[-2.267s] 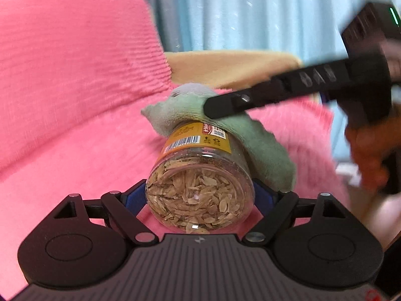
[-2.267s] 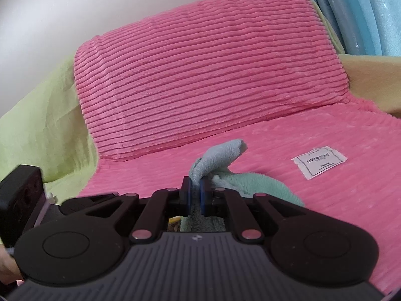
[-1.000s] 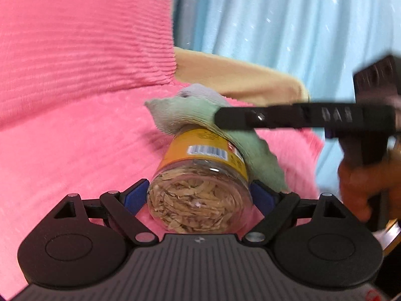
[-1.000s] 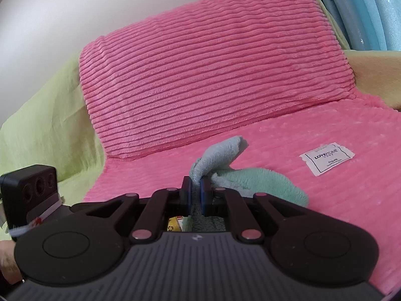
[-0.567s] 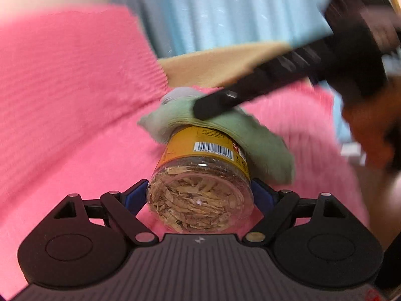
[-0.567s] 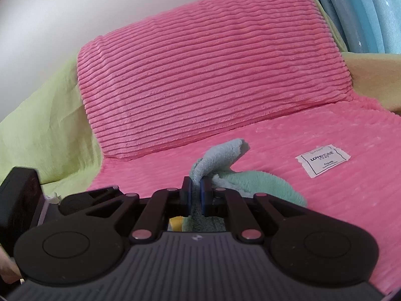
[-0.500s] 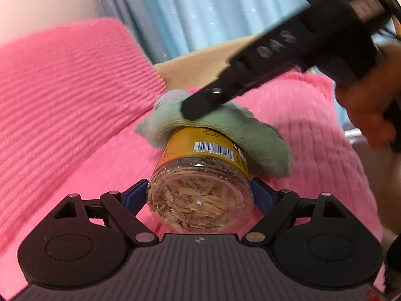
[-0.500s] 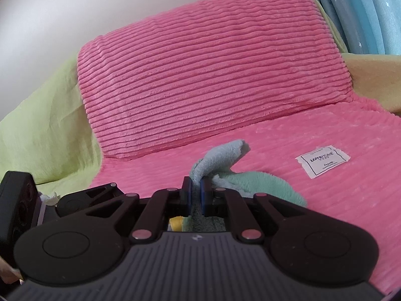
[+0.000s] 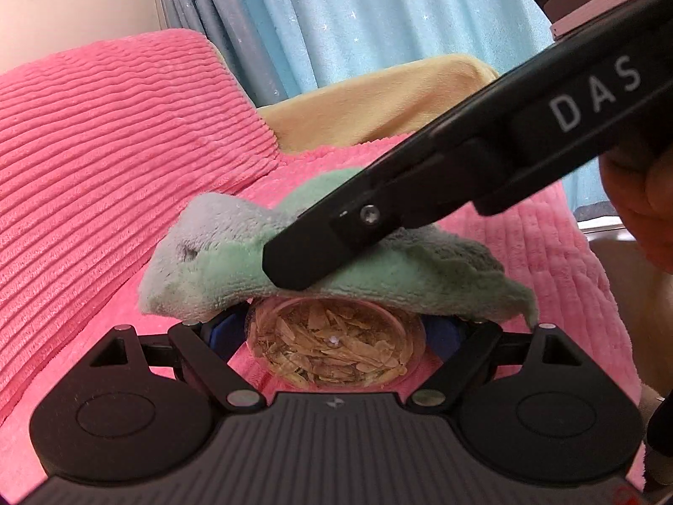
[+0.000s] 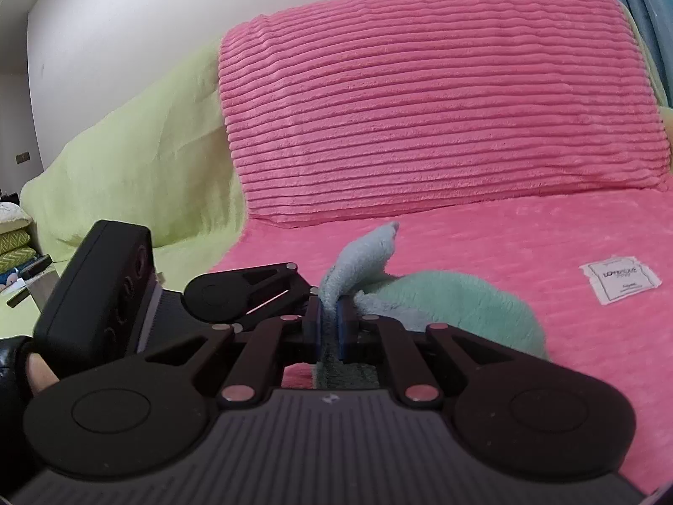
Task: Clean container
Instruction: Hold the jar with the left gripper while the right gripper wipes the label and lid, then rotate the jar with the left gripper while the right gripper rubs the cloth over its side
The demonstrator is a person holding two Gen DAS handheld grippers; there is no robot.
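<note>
The container (image 9: 334, 351), a clear jar of pale flakes, sits clamped in the left claw (image 9: 334, 332) above the pink sofa cover (image 9: 105, 193); the right claw (image 10: 329, 320) pinches the green cloth (image 9: 378, 269), draped over the jar's side.

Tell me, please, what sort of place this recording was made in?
Most likely a home living room or bedroom: a sofa-like seat under a pink ribbed blanket, a green throw beside it, and blue curtains behind.
</note>
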